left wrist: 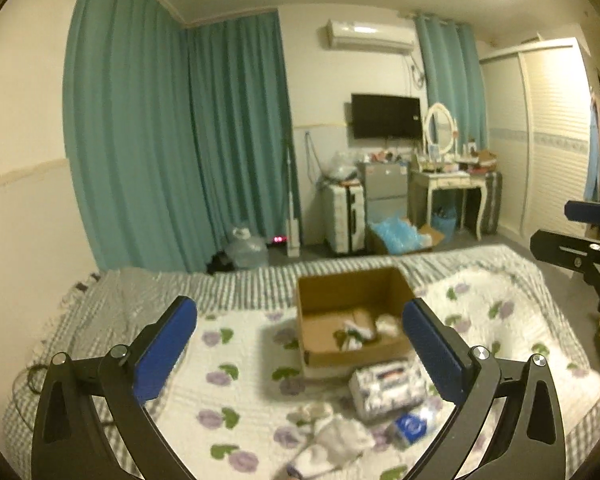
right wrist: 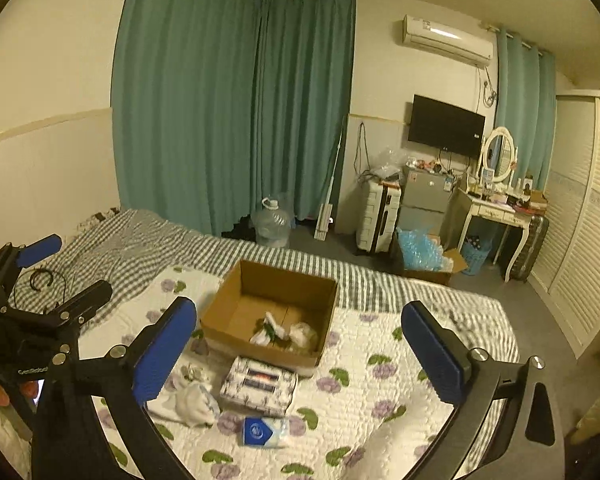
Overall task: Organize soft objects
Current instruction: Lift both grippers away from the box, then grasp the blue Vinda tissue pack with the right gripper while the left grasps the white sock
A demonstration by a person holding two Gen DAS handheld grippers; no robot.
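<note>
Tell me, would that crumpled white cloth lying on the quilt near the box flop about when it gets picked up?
Probably. The white cloth lies crumpled in loose folds, so it would likely droop from the jaws. It looks thin, so probably light. Lying flat on the quilt, it seems unlikely to roll.

The cardboard box (right wrist: 269,312) stands open at the top, its floor bare toward the far-left corner, with white soft items (right wrist: 284,332) bunched at the near right. Just in front of it, a wrapped tissue pack (right wrist: 260,386), a crumpled white cloth (right wrist: 194,400) and a blue-labelled packet (right wrist: 262,432) crowd the floral quilt (right wrist: 380,380); to their right the quilt lies bare.
</note>
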